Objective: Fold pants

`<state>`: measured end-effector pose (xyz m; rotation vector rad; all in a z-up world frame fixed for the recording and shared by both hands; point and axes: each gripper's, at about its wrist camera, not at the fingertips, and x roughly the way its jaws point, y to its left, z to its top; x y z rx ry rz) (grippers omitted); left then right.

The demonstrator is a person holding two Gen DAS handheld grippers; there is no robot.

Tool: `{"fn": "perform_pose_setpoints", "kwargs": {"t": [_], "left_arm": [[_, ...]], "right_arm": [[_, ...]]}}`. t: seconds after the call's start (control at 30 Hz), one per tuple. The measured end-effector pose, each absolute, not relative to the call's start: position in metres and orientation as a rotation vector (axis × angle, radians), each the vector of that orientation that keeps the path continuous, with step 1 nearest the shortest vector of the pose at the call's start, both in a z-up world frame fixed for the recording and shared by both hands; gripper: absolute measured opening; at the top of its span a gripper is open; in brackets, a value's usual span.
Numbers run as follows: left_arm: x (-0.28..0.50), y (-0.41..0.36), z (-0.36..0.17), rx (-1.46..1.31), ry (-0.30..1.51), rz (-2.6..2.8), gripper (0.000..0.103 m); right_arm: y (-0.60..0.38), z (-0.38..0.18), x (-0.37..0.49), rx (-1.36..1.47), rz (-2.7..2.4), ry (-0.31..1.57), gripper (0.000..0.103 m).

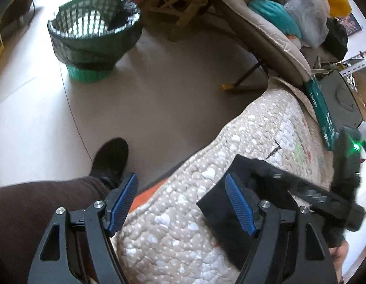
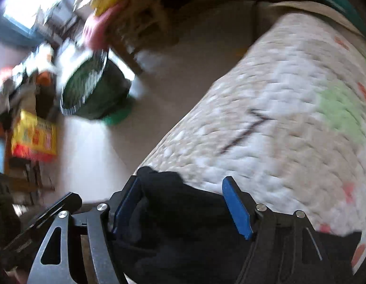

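The black pants (image 2: 178, 215) lie bunched at the near edge of the quilted bed cover (image 2: 289, 123), right under my right gripper (image 2: 183, 209), whose blue pads stand wide apart with the dark cloth mounded up between them; nothing is pinched, so I judge that gripper open and only hovering over the fabric. My left gripper (image 1: 183, 203) is spread just as wide above the quilt, empty, with one squared-off corner of the pants (image 1: 216, 210) showing behind its right pad. That flat, straight-edged corner suggests some folding may be done, but I cannot tell how many folds, since most of the garment is cut off below both views and the right view is smeared by motion. I would guess tidying or a final fold is left. Beyond the bed, a green mesh basket (image 1: 93, 35) stands on the pale floor (image 1: 173, 78), well apart, and my own dark shoe (image 1: 111, 158) is planted beside the bed.
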<state>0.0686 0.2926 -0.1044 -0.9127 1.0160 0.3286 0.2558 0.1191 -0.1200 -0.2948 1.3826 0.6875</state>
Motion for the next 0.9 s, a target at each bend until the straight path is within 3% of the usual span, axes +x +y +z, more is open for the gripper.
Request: {"fn": "perform_pose_setpoints", "kwargs": {"t": [0.13, 0.17, 0.2, 0.3, 0.37, 0.6, 0.87, 0.9], "left_arm": [[0.068, 0.297, -0.108, -0.955, 1.016, 0.331, 0.075], [0.067, 0.298, -0.108, -0.961, 1.013, 0.332, 0.075], [0.067, 0.298, -0.108, -0.963, 1.012, 0.333, 0.075], [0.068, 0.296, -0.108, -0.961, 1.014, 0.323, 0.075], [0.069, 0.294, -0.106, -0.950, 1.009, 0.315, 0.075], [0.085, 0.263, -0.100, -0.835, 1.016, 0.181, 0.075], [0.104, 0.212, -0.109, -0.731, 1.079, -0.003, 0.075], [0.105, 0.209, -0.110, -0.730, 1.085, -0.023, 0.070]], "right_arm": [[0.151, -0.131, 0.240, -0.512, 0.696, 1.364, 0.087], [0.156, -0.132, 0.232, -0.584, 0.709, 1.360, 0.082], [0.163, -0.133, 0.222, -0.674, 0.715, 1.336, 0.065], [0.165, -0.130, 0.209, -0.755, 0.718, 1.297, 0.039], [0.157, -0.119, 0.214, -0.704, 0.706, 1.288, 0.033], [0.121, -0.082, 0.235, -0.449, 0.692, 1.273, 0.029], [0.116, -0.071, 0.232, -0.431, 0.701, 1.252, 0.029], [0.118, -0.070, 0.232, -0.428, 0.703, 1.249, 0.029]]}}
